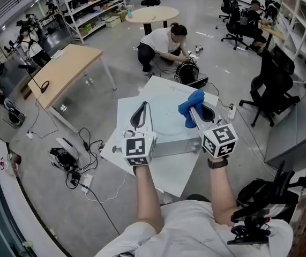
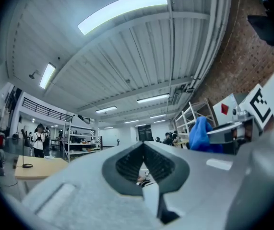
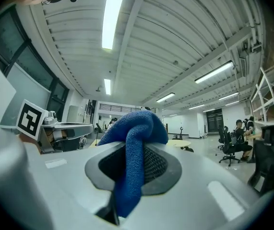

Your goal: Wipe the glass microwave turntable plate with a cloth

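A clear glass turntable plate (image 1: 166, 118) lies flat on top of a grey microwave (image 1: 169, 145) on a white table (image 1: 158, 173). My right gripper (image 1: 194, 111) is above the plate's right part, shut on a bunched blue cloth (image 1: 191, 106). The right gripper view shows the cloth (image 3: 134, 133) hanging out between the shut jaws of the right gripper (image 3: 137, 150). My left gripper (image 1: 141, 110) hangs over the plate's left edge, shut on nothing. Seen in its own view, the left gripper (image 2: 144, 150) points up at the ceiling, with the cloth (image 2: 200, 134) at the right.
A person (image 1: 163, 43) crouches on the floor just beyond the table beside some gear. Cables and a power strip (image 1: 75, 167) lie on the floor at the left. A black office chair (image 1: 273, 90) stands to the right, and a wooden desk (image 1: 67, 71) to the left.
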